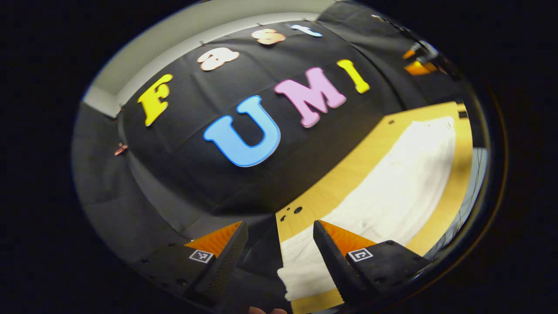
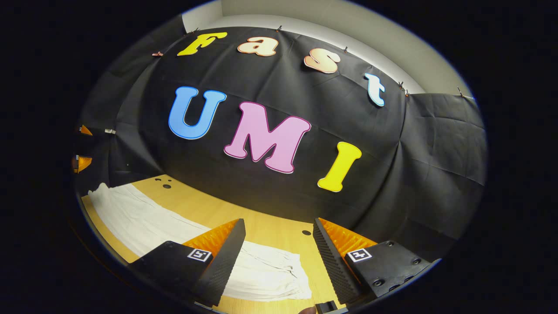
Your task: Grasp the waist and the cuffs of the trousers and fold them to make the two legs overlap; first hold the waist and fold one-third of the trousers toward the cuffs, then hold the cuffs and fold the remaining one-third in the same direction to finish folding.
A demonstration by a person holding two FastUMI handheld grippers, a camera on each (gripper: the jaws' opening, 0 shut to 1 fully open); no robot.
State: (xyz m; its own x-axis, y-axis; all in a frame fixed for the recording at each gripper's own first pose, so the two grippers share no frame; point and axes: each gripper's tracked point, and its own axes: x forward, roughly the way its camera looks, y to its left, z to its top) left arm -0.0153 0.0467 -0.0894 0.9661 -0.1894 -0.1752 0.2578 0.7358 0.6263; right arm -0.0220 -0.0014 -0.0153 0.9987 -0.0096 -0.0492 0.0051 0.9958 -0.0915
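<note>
Flat along the pale yellow wooden tabletop [image 1: 457,183] lie the white cloth trousers [image 1: 392,192], stretched lengthwise with both legs together. Over one end, the left gripper [image 1: 280,240] hangs with its jaws spread and nothing between them. At the gathered opposite end [image 2: 270,274], the right gripper [image 2: 279,237] hovers, its jaws likewise spread and empty.

Light yellow wooden table [image 2: 270,229] with small dark round holes [image 2: 166,186] near its far edge. Black creased cloth wall [image 2: 440,144] hangs directly behind it, fastened along the top by small clips [image 2: 280,29]. Pale plain wall [image 1: 183,30] above.
</note>
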